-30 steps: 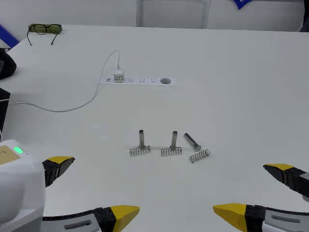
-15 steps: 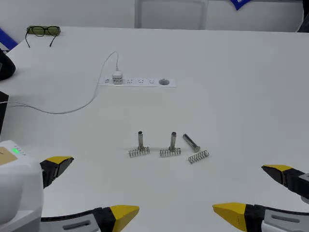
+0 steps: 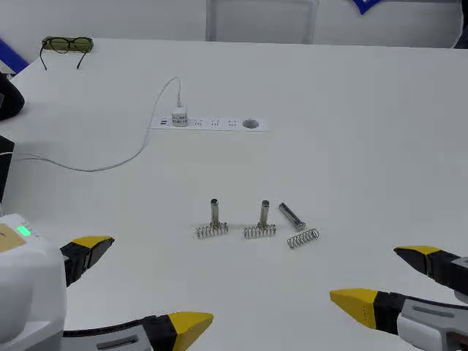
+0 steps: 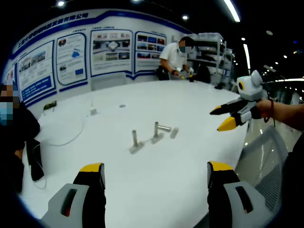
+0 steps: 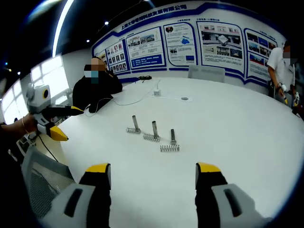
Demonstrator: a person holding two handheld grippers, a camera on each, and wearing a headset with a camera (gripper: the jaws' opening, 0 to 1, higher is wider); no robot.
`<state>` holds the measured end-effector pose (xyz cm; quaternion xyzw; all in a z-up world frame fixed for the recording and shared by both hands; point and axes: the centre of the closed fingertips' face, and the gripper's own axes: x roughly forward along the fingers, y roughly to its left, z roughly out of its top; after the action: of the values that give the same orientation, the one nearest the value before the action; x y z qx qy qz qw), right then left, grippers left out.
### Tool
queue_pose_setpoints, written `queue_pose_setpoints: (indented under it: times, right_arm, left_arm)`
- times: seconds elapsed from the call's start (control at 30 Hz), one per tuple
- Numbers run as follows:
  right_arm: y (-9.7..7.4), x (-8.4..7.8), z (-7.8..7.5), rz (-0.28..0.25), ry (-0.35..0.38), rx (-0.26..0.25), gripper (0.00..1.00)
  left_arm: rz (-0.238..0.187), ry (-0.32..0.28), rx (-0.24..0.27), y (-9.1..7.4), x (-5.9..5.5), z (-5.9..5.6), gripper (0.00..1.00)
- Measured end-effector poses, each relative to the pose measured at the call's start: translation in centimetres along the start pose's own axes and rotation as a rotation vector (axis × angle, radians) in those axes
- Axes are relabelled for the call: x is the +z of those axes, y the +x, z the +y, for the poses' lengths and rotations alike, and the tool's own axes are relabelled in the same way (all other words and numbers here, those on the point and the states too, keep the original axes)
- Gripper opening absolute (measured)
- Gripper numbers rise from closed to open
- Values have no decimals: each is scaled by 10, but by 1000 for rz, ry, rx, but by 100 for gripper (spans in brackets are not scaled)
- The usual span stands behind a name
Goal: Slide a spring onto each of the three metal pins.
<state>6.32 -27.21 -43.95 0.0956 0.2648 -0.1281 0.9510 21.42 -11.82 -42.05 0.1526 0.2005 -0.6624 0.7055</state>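
Found the left gripper (image 3: 139, 281) spread wide and empty, hovering low over the near left of the tabletop (image 3: 351, 146). Found the right gripper (image 3: 380, 276) likewise wide and empty at the near right, well apart from the work.

Counted three pins in a row near mid-tabletop: left pin (image 3: 214, 210) and middle pin (image 3: 264, 212) standing upright, third pin (image 3: 291, 216) lying on its side with its far end angled leftward. Noted one spring by each: left spring (image 3: 211, 230) and middle spring (image 3: 259, 230) lying flat at the foot of their pins, touching or nearly so, and right spring (image 3: 303, 238) just beside the fallen pin's near end. Saw no spring on any pin.

Marked, farther back, a power strip (image 3: 212, 123) with a charger (image 3: 179, 115) and cable (image 3: 110, 162), and glasses (image 3: 67, 44) at the far left corner, all well clear of the work.

Judged the task not yet begun, with the approach to a first spring in hand. Judged the next move to call for lowering one gripper onto a spring, narrowing lightly across the coils, lifting, turning it upright and threading it over a standing pin's top, perhaps steadying that pin with the other gripper. Reckoned the fallen pin to need standing up, or holding, before its turn.
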Motion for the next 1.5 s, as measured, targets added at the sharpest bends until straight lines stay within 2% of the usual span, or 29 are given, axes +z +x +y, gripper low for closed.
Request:
queue_pose_setpoints:
  times: [0.17, 0.57, 0.9, 1.23, 1.5]
  right_arm:
    - [6, 2, -3, 9, -1, 0, 72]
    - [29, 19, -20, 18, -5, -8, 59]
    - [57, 34, -31, 13, -22, -4, 53]
    - [88, 45, -37, 37, -70, 1, 45]
    - [115, 47, -42, 60, -78, 0, 39]
  left_arm:
    - [-1, -4, 0, 2, 0, 0, 90]
    - [-12, -8, 10, 7, 2, 2, 89]
    - [-23, -10, 6, 10, 3, 2, 88]
    - [-36, -14, 2, 14, 2, 2, 87]
    - [-29, -11, 9, 20, -3, 5, 87]
